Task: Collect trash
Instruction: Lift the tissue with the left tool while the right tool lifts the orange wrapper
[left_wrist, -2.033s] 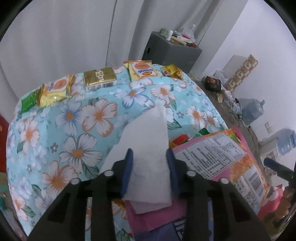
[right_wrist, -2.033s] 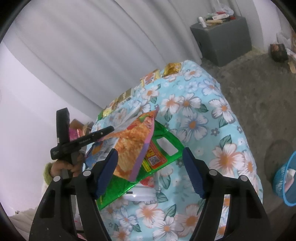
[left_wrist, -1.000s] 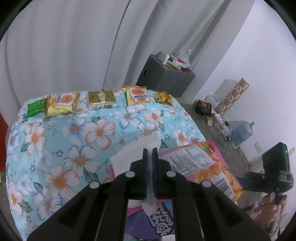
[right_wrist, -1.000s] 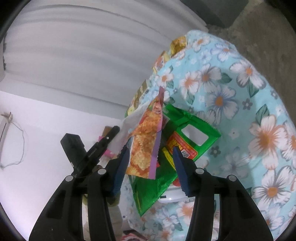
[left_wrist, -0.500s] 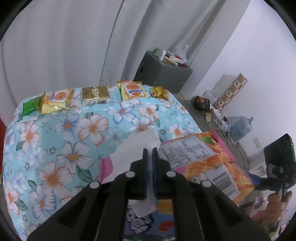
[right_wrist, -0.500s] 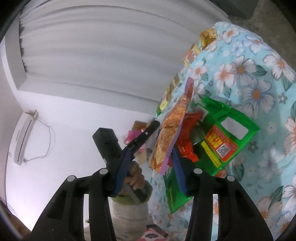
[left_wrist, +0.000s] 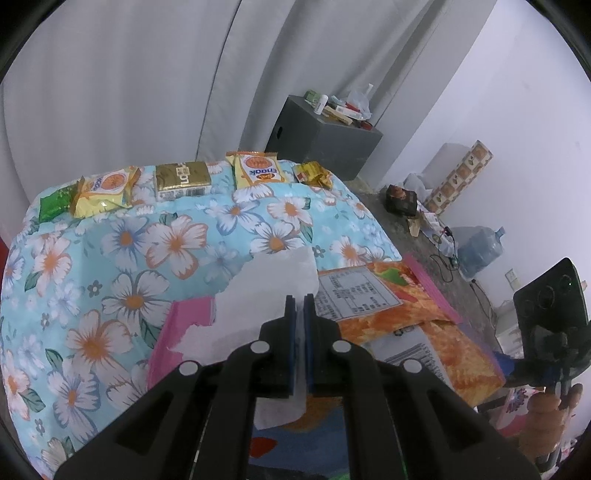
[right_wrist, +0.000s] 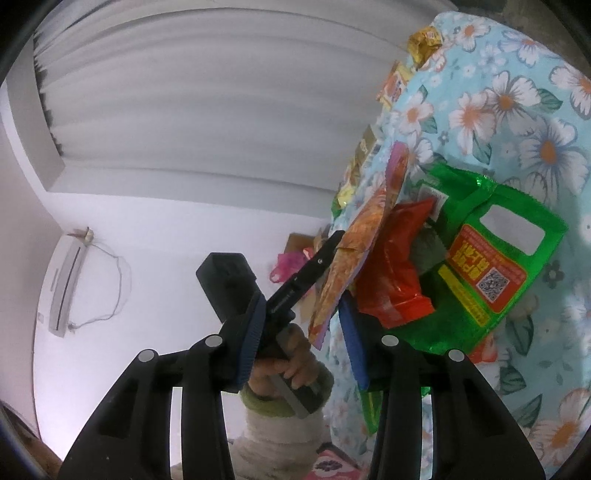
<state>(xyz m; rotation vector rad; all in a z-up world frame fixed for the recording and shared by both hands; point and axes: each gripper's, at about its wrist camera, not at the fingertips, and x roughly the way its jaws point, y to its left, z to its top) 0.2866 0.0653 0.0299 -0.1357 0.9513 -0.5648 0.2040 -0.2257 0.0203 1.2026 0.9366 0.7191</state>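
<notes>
In the left wrist view my left gripper (left_wrist: 299, 308) is shut on a white tissue (left_wrist: 273, 291), whose end hangs out below the pads. An orange snack wrapper (left_wrist: 388, 306) and a pink wrapper (left_wrist: 184, 325) lie bunched around the tissue above the floral bedcover (left_wrist: 110, 258). The right wrist view shows that gripper from the side, black, with a hand (right_wrist: 291, 365) holding it. My right gripper (right_wrist: 301, 339) stands open, and the lower edge of the orange wrapper (right_wrist: 354, 251) dips between its pads without being pressed. A red wrapper (right_wrist: 391, 273) and a green bag (right_wrist: 491, 266) hang behind.
Several full snack packs line the bed's far edge, among them a yellow pack (left_wrist: 103, 188), a gold pack (left_wrist: 183, 179) and a crumpled gold wrapper (left_wrist: 314, 175). A grey cabinet (left_wrist: 325, 136) stands by the curtain. A water bottle (left_wrist: 480, 251) and clutter sit on the floor at right.
My left gripper closed on the tissue and has stayed shut. My right gripper's jaws narrowed around the orange wrapper's edge, and its view tilted up toward the wall and curtain.
</notes>
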